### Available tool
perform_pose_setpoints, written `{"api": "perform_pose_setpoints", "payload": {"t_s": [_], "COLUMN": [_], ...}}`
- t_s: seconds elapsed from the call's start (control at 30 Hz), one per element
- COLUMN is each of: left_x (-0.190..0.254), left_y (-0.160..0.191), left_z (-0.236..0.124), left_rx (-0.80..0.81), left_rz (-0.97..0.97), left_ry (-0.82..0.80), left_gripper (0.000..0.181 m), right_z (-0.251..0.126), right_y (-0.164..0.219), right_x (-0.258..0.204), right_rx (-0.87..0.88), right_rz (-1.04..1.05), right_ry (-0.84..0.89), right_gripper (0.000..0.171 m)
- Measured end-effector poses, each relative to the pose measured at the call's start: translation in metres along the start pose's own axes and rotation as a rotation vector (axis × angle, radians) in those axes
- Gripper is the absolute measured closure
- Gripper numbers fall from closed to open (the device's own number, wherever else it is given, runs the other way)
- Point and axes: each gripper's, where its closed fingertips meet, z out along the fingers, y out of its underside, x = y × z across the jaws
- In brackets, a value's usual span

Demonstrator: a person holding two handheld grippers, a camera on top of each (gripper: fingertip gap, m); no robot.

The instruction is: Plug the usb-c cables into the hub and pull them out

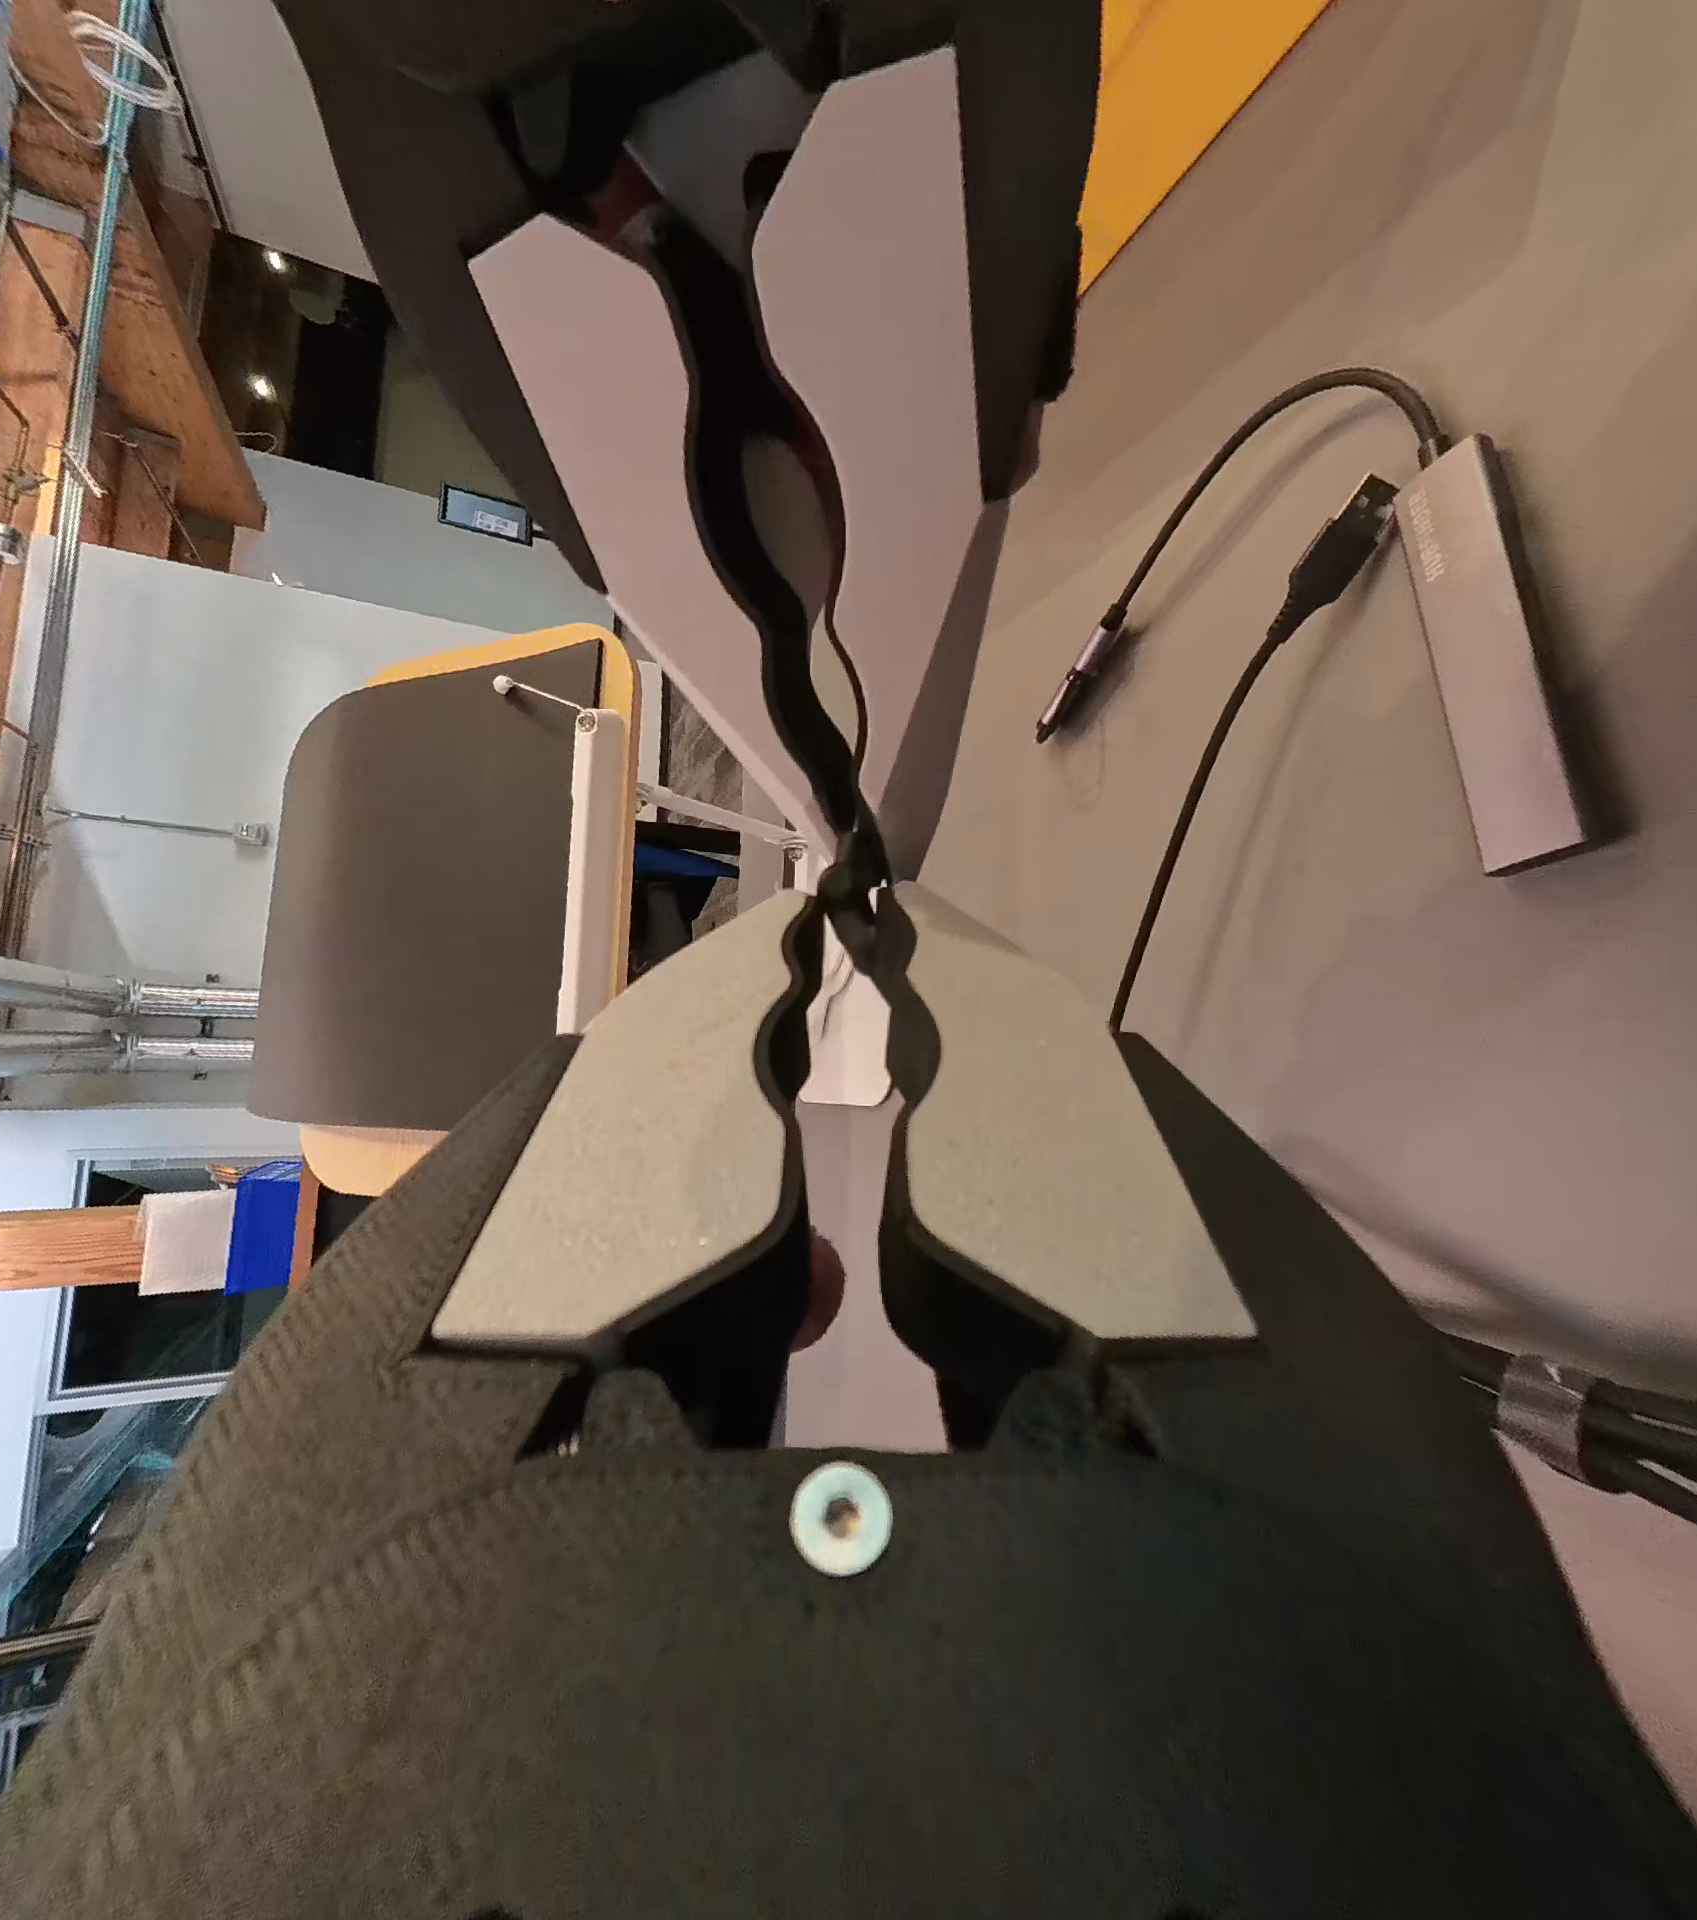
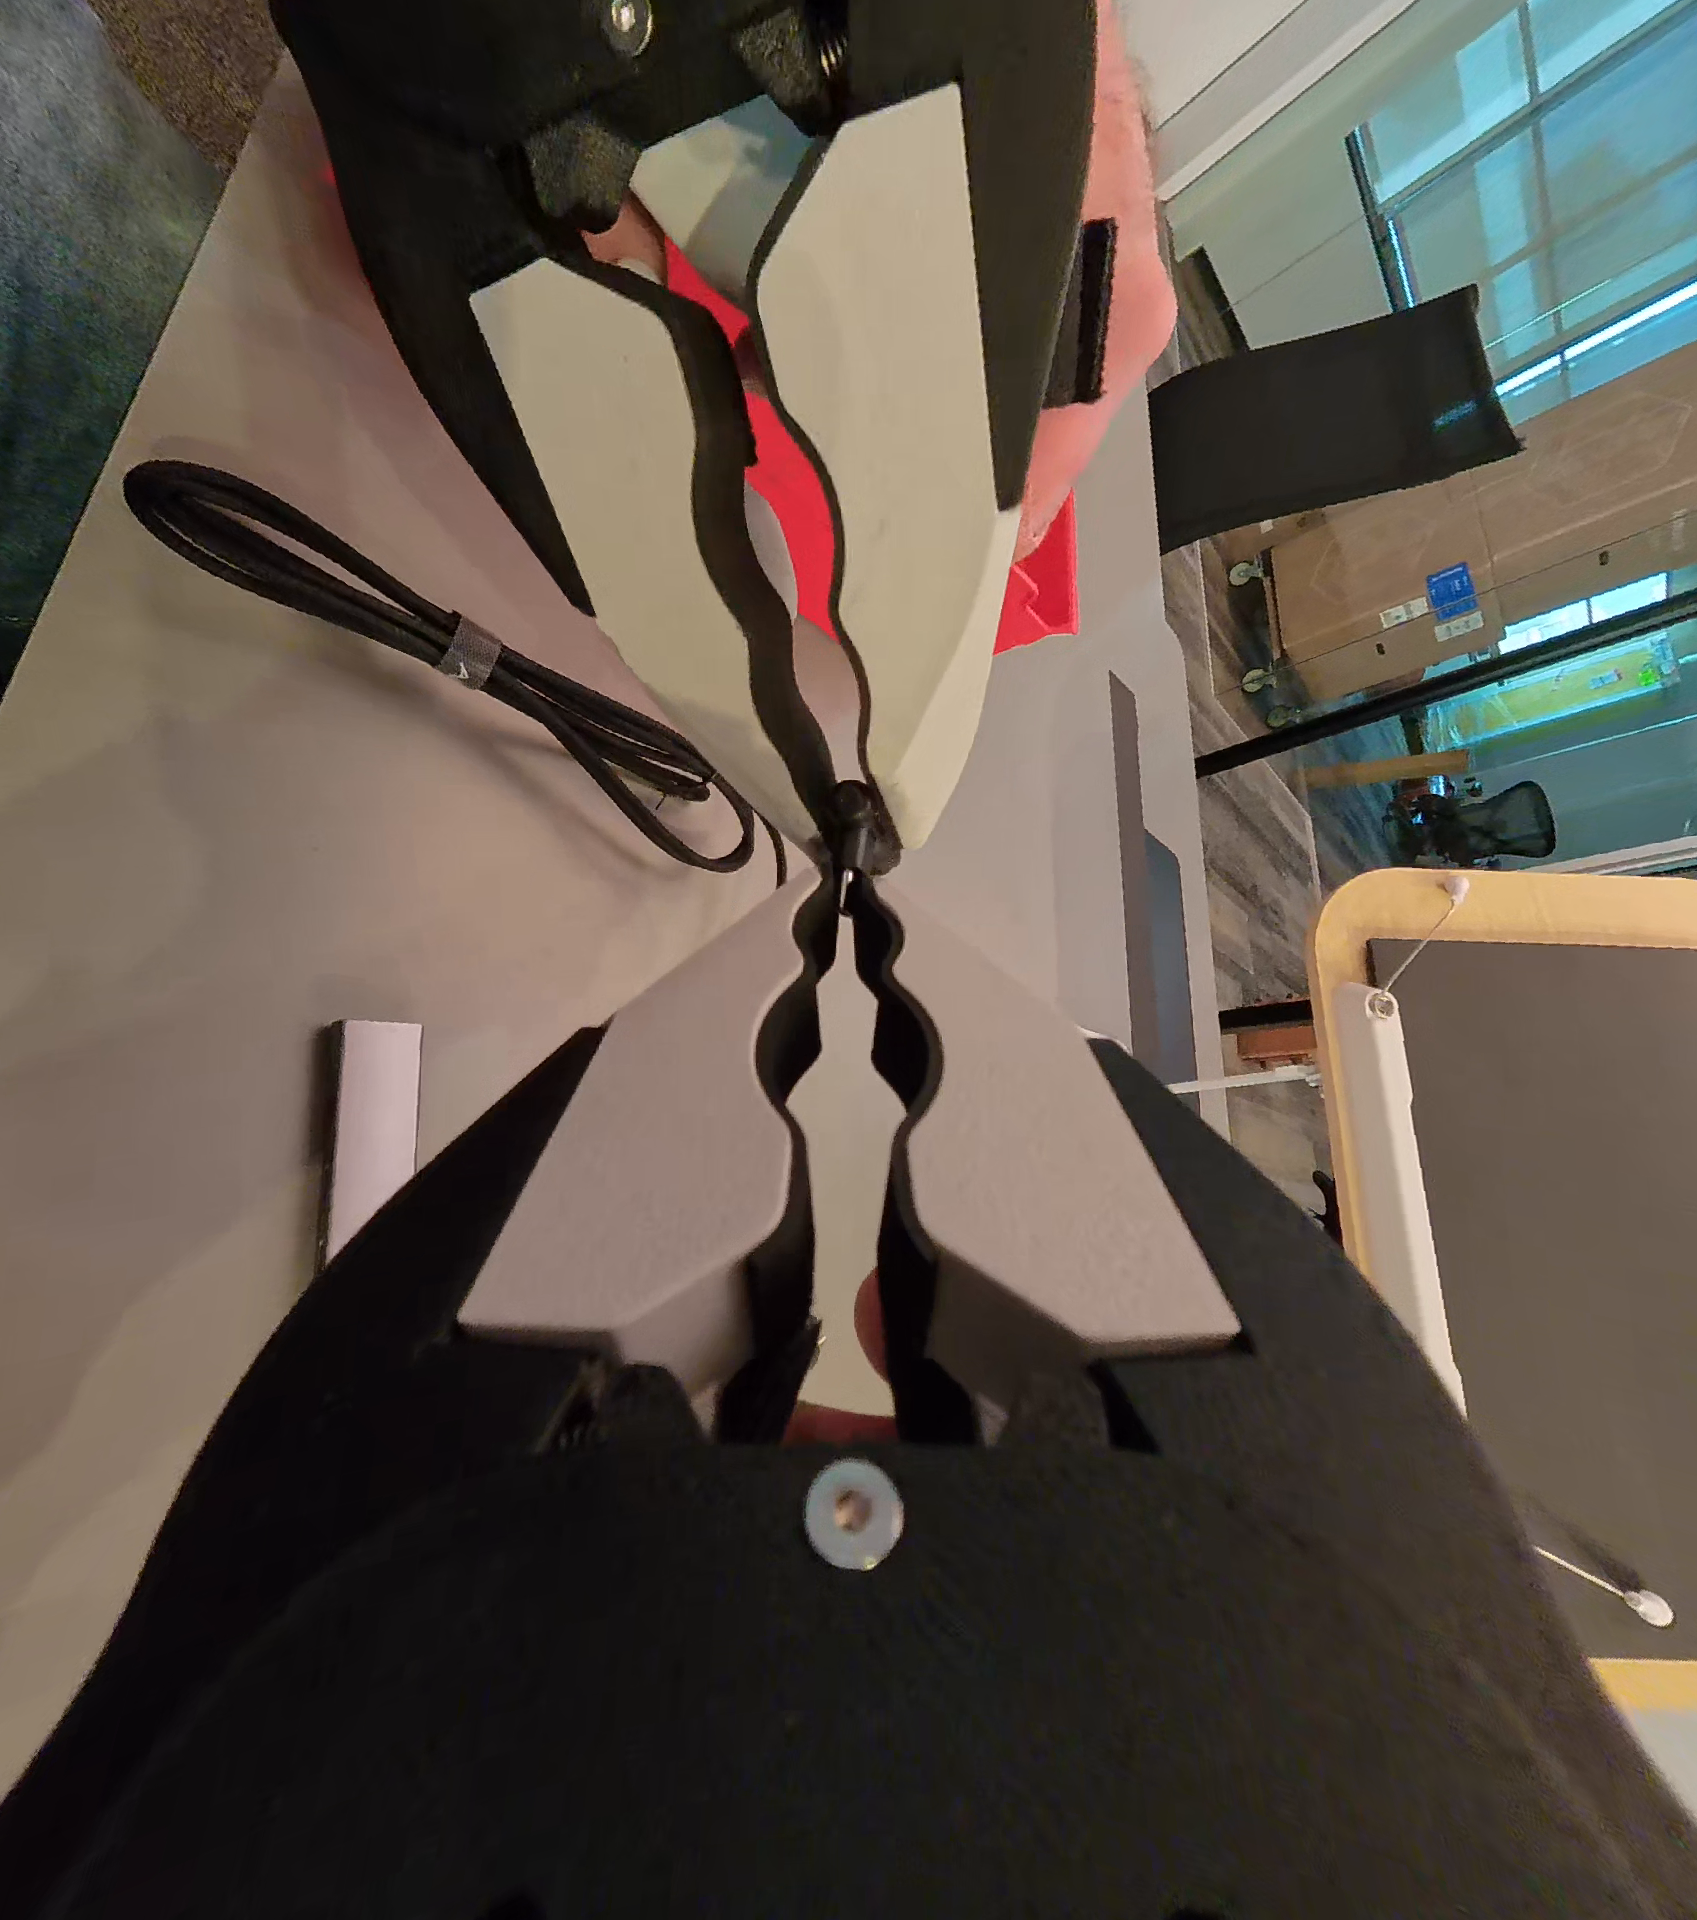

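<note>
The two grippers meet tip to tip above the grey table. My left gripper [image 1: 849, 914] is shut on the black plug [image 1: 841, 883] of a black cable. In the right wrist view this plug [image 2: 854, 816] sits in the left gripper's tips and its thin end reaches into my right gripper [image 2: 842, 902], which is shut on it. The cable leads to a tied bundle [image 2: 408, 634]. The grey hub [image 1: 1488, 644] lies flat to the right, apart from both grippers. A black plug [image 1: 1343, 530] points at its near end; whether it is seated is unclear. The hub's own lead [image 1: 1083, 675] lies loose.
A white block [image 2: 371, 1132] lies on the table [image 2: 148, 935] near my right gripper. A red object [image 2: 802, 447] sits behind the left gripper. The bundle's strap also shows in the left wrist view [image 1: 1550, 1429]. A chair with a dark panel [image 2: 1602, 1247] stands past the table edge. Less than 4 cm separates the two grippers' tips. Left tips and right tips are each some 15 cm from the grey hub [image 1: 1488, 644].
</note>
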Motion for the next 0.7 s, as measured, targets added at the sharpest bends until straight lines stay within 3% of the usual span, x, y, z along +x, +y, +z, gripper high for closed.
{"api": "perform_pose_setpoints", "payload": {"t_s": [0.7], "left_x": [-0.006], "left_y": [-0.031], "left_z": [-0.019], "left_rx": [0.246], "left_rz": [-0.240], "left_ry": [0.133], "left_gripper": [0.174], "right_z": [-0.024], "right_y": [-0.024], "right_x": [-0.005], "right_rx": [0.327], "right_rz": [0.110], "right_ry": [-0.098], "right_gripper": [0.171]}}
